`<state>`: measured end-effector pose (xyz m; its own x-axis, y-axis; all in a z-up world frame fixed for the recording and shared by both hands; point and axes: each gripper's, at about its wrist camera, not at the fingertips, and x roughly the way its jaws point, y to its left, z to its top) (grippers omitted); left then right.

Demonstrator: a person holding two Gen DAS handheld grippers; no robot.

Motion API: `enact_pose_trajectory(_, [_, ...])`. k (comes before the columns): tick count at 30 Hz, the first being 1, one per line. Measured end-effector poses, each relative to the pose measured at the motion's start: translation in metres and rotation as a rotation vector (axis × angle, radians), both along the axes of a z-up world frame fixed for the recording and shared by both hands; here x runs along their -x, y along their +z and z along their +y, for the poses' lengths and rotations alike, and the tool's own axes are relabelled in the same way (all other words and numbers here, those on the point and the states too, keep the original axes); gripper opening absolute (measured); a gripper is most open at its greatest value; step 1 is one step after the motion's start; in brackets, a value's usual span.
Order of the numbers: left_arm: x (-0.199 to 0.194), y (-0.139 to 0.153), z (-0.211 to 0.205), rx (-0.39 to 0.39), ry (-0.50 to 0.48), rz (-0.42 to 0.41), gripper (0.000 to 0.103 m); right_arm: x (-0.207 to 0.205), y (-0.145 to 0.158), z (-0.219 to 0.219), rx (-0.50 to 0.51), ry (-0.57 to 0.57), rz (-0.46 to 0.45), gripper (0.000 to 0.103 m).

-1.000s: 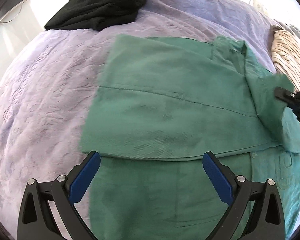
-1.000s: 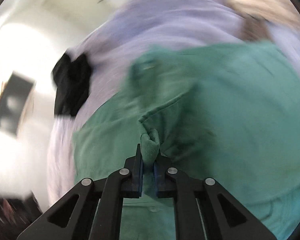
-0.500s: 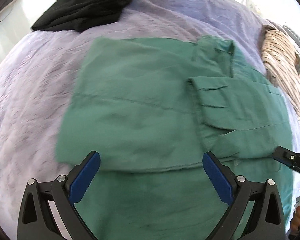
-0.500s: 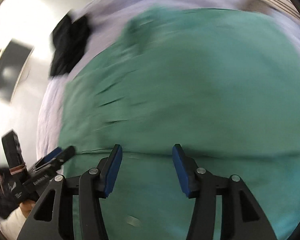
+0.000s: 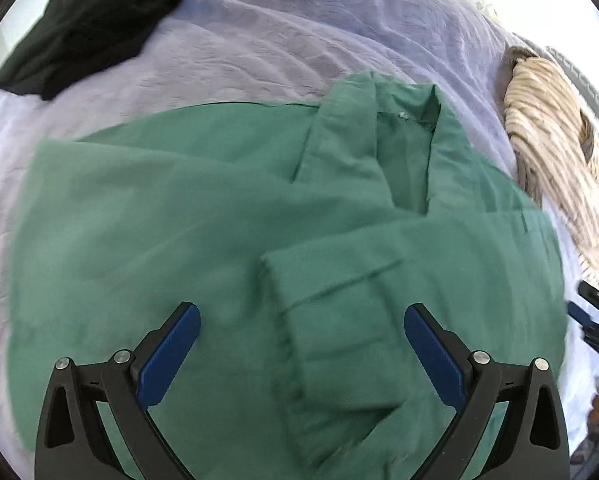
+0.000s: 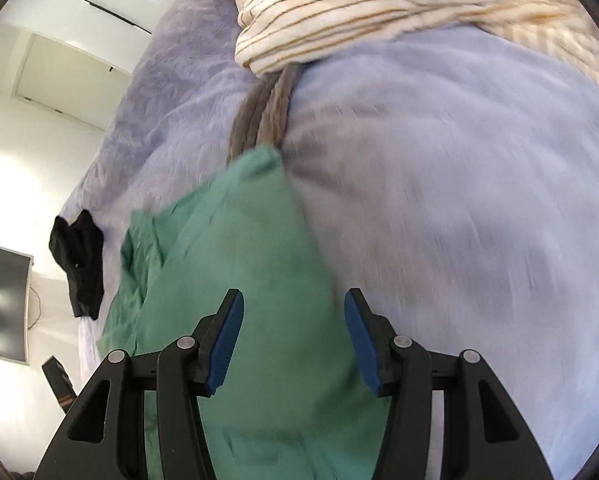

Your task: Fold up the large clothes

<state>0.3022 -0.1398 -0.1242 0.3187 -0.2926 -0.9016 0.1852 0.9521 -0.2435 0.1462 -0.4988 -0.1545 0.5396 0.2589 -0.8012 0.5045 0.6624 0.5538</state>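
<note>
A: Lavender bedspread (image 5: 259,40), green shirt (image 5: 179,220) spread flat mid-bed, sleeve (image 5: 339,320) folded in so the sides square up.
B: Grippers?
A: Left gripper (image 5: 301,344) wide open, empty. Right gripper (image 6: 293,336) just opened, part-open over the shirt's edge, gripping nothing, probably going for the next fold.

Green shirt (image 5: 219,216) flat on bed, sleeve folded in, collar up.
</note>
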Motion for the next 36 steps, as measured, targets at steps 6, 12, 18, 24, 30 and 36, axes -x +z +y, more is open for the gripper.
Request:
enact_pose_trajectory(6, [-0.008,-0.003,-0.011,0.018,-0.006,-0.002,0.060,-0.060,-0.034,-0.007,-0.066,0.030,0.044,0.057])
enact_pose_trajectory(12, [-0.010,0.017,-0.012,0.057,-0.017,-0.070,0.020,-0.077,-0.029,0.000,0.018,0.111,0.068,0.003])
enact_pose_trajectory(18, [-0.031,-0.003,-0.033,-0.029,-0.064,-0.082,0.021,-0.085,-0.033,-0.007,0.077,0.110,0.067,0.003])
enact_pose_trajectory(24, [-0.020,0.002,-0.035,-0.150,-0.038,-0.138,0.059,-0.077,-0.059,-0.018,-0.011,0.043,0.067,0.006])
enact_pose_trajectory(30, [0.000,0.036,-0.016,-0.137,-0.021,-0.189,0.082,-0.021,-0.023,-0.018,-0.120,0.001,0.032,0.059])
enact_pose_trajectory(36, [0.004,0.022,-0.044,-0.159,-0.077,-0.161,0.082,0.070,-0.033,0.000,-0.411,-0.115,0.006,0.039])
